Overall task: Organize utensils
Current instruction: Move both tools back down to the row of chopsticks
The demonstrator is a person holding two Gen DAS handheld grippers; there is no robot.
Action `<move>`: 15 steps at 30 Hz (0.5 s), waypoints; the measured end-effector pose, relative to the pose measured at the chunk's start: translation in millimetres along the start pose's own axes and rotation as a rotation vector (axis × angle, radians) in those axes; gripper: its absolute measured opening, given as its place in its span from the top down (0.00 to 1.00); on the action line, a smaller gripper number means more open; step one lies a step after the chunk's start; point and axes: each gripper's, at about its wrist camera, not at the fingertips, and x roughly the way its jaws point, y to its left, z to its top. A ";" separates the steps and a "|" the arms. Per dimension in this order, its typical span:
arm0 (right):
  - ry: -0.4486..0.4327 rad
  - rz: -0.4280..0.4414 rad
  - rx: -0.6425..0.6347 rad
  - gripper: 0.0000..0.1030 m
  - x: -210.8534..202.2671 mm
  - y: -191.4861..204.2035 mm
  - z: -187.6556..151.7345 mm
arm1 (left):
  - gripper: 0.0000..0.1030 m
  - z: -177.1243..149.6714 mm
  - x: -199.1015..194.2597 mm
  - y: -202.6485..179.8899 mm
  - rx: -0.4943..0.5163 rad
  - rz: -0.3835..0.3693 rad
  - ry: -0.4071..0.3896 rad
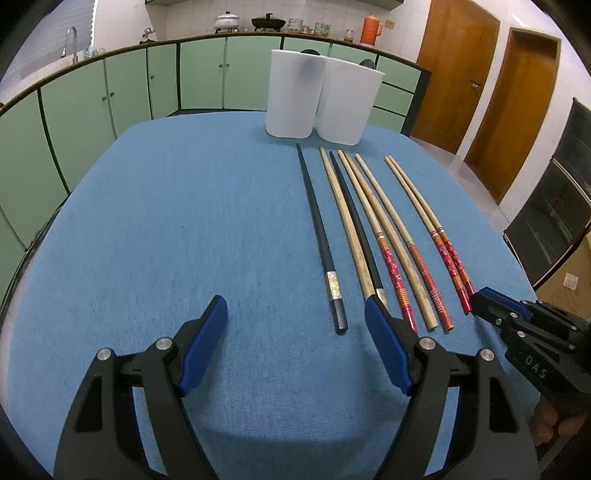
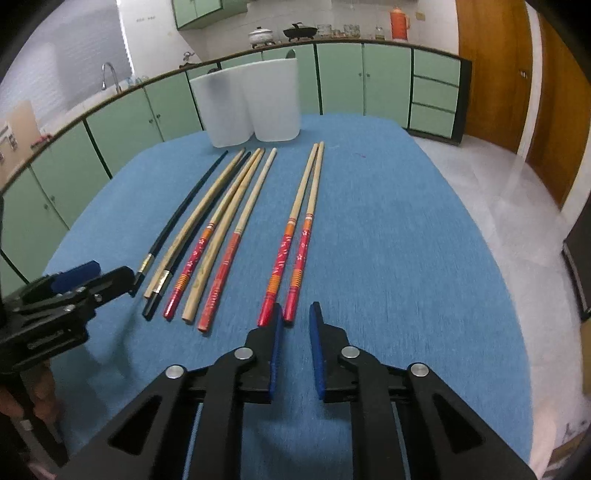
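Barely started, as far as I can tell: all seven chopsticks (image 2: 236, 225) lie loose on the blue cloth (image 1: 166, 221), tips toward the two white containers (image 1: 321, 96) at the far edge. Something dark pokes above the container rims; I can't tell what. My left gripper (image 1: 295, 314) is spread wide, empty, near the black chopstick (image 1: 319, 236). My right gripper (image 2: 295, 314) is narrowly apart, empty, just short of the red-handled pair (image 2: 295, 236). Every stick still needs sorting.

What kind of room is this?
Most likely a home kitchen. Green cabinets line the wall under a counter with a faucet and pots, and chopsticks lie on a blue-covered table.
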 end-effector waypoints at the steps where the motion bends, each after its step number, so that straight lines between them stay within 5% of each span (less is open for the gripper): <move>1: -0.003 -0.010 -0.007 0.92 0.3 0.3 -0.2 | 0.28 0.2 0.4 0.2 -0.004 0.001 0.002; 8: -0.010 -0.006 0.025 0.94 -1.8 -9.9 -1.8 | 0.29 0.2 1.1 -3.8 0.005 0.004 0.005; 15: -0.013 0.006 0.033 0.94 -1.6 -12.2 -2.5 | 0.40 -2.3 4.2 -7.8 0.014 0.015 0.016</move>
